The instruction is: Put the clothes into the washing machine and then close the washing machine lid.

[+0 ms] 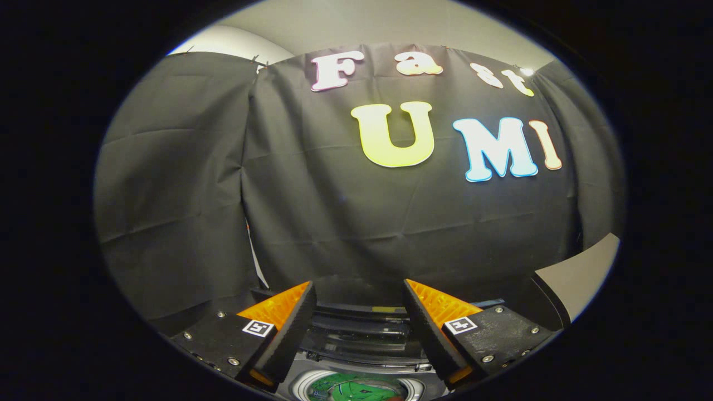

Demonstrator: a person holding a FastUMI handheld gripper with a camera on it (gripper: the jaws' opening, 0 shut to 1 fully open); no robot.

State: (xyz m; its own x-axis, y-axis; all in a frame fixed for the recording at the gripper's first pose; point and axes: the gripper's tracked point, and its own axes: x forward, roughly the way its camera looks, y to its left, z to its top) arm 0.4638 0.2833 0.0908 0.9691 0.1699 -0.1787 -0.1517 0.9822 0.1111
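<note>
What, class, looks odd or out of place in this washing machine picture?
Nothing stands out. The tongs are open and empty above the washing machine, with green clothes lying inside its drum.

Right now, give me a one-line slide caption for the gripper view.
Open gripper held above the washing machine, jaws apart and empty, with green clothes already in the drum below.

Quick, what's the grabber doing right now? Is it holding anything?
Gripper: open, fingers spread wide, holding nothing, poised above the washing machine with green clothes already in the drum.
</note>
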